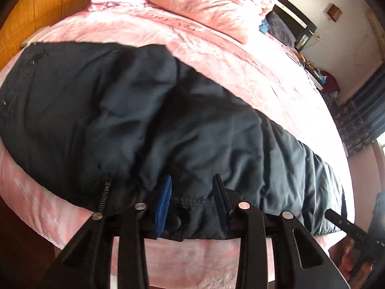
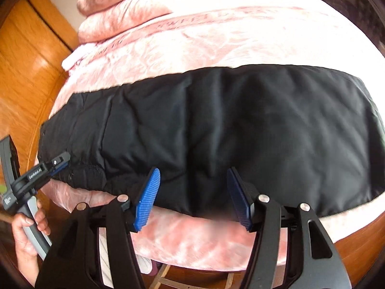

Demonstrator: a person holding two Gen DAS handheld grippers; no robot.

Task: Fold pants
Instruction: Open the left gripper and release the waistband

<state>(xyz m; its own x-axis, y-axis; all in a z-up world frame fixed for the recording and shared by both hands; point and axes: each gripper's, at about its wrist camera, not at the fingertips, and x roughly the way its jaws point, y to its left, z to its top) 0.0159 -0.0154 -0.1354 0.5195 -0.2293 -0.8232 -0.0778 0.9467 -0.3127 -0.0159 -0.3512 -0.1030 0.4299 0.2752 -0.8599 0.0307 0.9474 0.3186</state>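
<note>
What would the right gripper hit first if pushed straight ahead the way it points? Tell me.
Most likely the black pants. The right gripper points down at their near edge on the pink bed cover, fingers apart with nothing between them. Depth is unclear, so it could meet the cover just below.

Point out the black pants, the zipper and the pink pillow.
black pants [image 2: 240,125]: right wrist view, middle of the flat fabric.
zipper [image 1: 104,196]: left wrist view, on the metal teeth near the bed edge.
pink pillow [image 1: 199,4]: left wrist view, middle of its top face.
</note>
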